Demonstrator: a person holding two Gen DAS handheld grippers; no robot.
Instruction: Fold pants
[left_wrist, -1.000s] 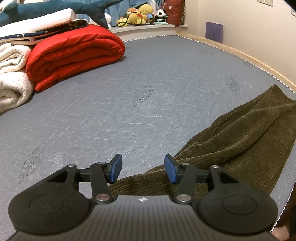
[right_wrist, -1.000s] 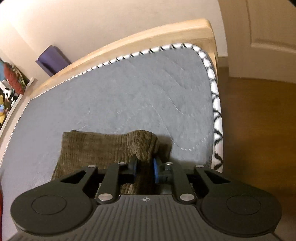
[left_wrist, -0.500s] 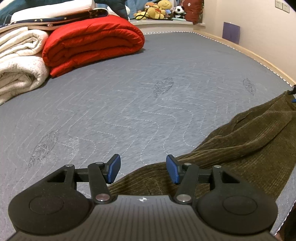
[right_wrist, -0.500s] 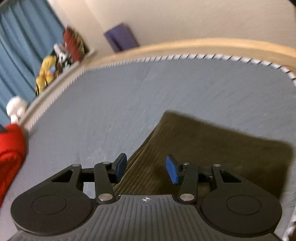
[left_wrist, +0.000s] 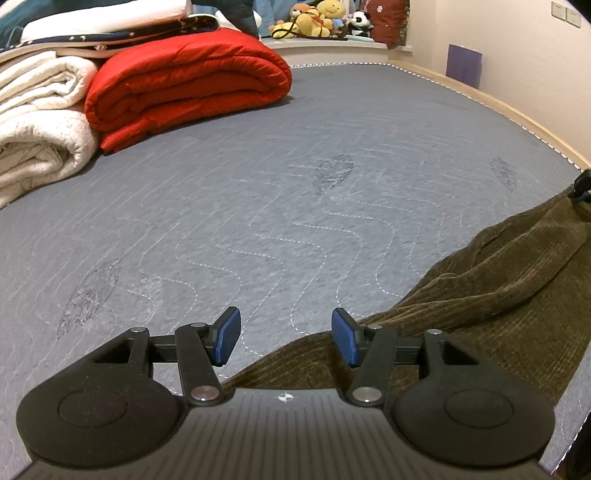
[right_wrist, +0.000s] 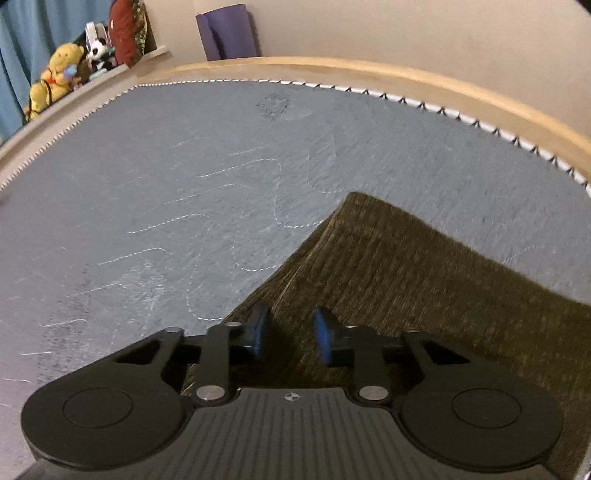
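Note:
Olive-brown corduroy pants (left_wrist: 480, 306) lie crumpled on the grey mattress (left_wrist: 295, 192), running from under my left gripper to the right edge of the left wrist view. My left gripper (left_wrist: 286, 339) hangs open just above them, its right pad over the cloth and its left pad over bare mattress. My right gripper (right_wrist: 288, 332) sits low over the pants (right_wrist: 424, 288) near their left edge. Its jaws are closing, with cloth lying in the gap that still shows between the blurred pads. Its tip (left_wrist: 583, 182) shows at the cloth's raised far corner.
A folded red quilt (left_wrist: 184, 85) and white blankets (left_wrist: 40, 122) are stacked at the far left. Soft toys (left_wrist: 317, 18) line a ledge behind. The wooden bed frame (right_wrist: 369, 70) and wall border the far side, with a purple mat (right_wrist: 227, 31) leaning there.
My right gripper swung left from the bed's corner across the pants; its jaws widened, then narrowed over the cloth's edge. The left gripper drifted slightly and stayed open.

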